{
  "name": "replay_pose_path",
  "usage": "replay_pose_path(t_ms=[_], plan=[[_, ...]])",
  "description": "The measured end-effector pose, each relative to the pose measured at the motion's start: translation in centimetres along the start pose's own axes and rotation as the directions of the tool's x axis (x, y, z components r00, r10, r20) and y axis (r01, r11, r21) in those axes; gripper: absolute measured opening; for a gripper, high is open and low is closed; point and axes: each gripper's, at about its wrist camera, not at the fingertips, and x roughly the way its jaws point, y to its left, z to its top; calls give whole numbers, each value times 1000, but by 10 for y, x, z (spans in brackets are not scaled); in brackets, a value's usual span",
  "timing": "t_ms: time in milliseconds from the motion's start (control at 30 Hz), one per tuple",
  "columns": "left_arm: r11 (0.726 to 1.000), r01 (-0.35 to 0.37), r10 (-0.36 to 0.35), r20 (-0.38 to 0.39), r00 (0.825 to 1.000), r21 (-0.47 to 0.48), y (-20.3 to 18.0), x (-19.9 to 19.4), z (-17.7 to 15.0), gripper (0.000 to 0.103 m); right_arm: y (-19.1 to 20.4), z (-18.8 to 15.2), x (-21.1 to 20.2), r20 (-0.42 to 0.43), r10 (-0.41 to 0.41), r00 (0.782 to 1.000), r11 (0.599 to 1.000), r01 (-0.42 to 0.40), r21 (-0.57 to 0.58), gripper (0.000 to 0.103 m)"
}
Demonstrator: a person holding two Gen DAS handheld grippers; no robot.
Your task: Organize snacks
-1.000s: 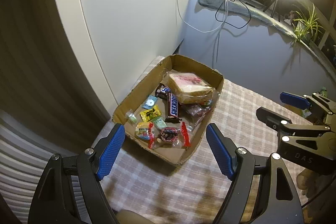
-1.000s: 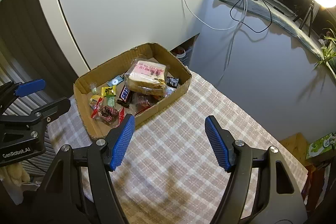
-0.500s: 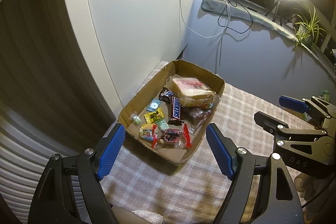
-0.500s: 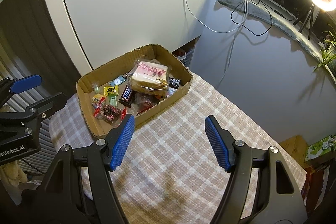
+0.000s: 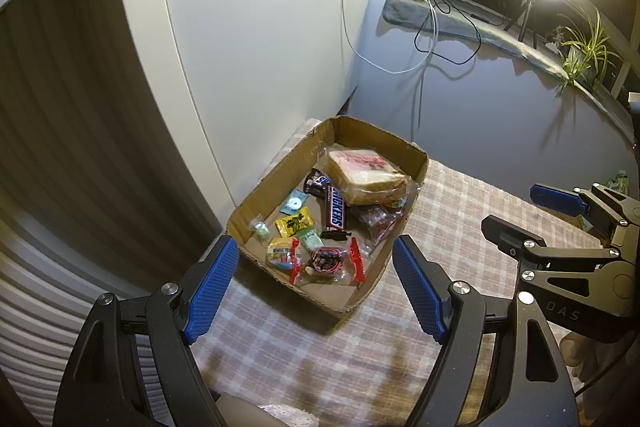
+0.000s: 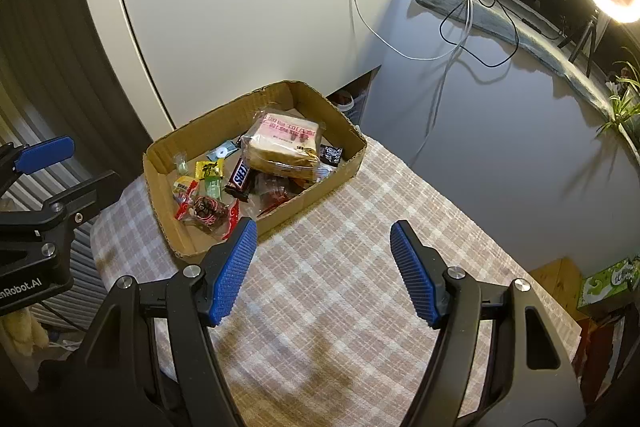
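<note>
Both claws are just hanging wide open and empty above the checkered bench point(image 6: 340, 267), left claw point(image 5: 316, 283) near the cardboard tray point(image 5: 280, 175), right claw point(image 6: 324, 267) off to its side. All the snacks sit inside that tray: bagged bread point(image 5: 366, 179) at the back, Snickers bar point(image 5: 335, 211) beside it, small candies point(image 5: 294, 223) up front.

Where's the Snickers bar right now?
The Snickers bar lies in the middle of the cardboard box, its far end tucked under the bagged bread. The yellow candy packet sits just to its left in the left wrist view.
</note>
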Motion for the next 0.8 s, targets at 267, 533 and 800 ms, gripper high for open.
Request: replay_pose_path(t_ms=[267, 533, 800], plan=[[1000, 1, -1, 2, 1000, 4, 0, -1, 1, 80, 2, -2, 1, -3, -2, 1000, 1000, 2, -6, 72], [1000, 0, 0, 7, 1000, 10, 0, -4, -1, 80, 2, -4, 0, -4, -2, 1000, 1000, 2, -8, 72], [1000, 1, -2, 7, 1000, 16, -1, -5, -1, 80, 1, -8, -1, -8, -7, 1000, 1000, 7, -6, 72]])
